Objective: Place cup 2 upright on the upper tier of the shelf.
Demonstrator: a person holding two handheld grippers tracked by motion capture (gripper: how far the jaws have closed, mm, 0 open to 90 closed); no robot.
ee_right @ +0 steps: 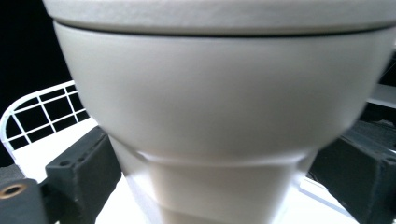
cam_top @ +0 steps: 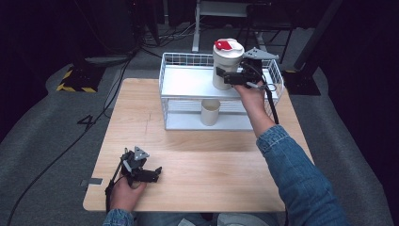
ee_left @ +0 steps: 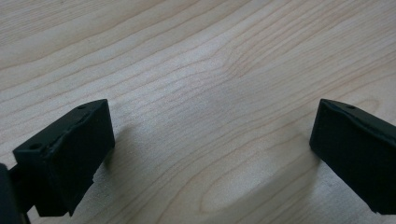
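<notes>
Standing on the white wire rack's (cam_top: 174, 70) top shelf: lidded cup (cam_top: 226, 66), which we bracket with the right claw (cam_top: 222, 76), jaws slack beside it for release. Left claw (cam_top: 155, 173), parted, idles on the desk (cam_top: 197, 160) before the rack.

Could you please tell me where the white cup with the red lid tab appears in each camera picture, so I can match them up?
High view: the white cup stands on the top shelf of the wire rack, upper centre-right, with the right claw at its side.
Left gripper view: not in it; bare wooden table.
Right gripper view: its body fills the centre, between the jaws.
Shared landmark: the rack's white wire grid.
</notes>
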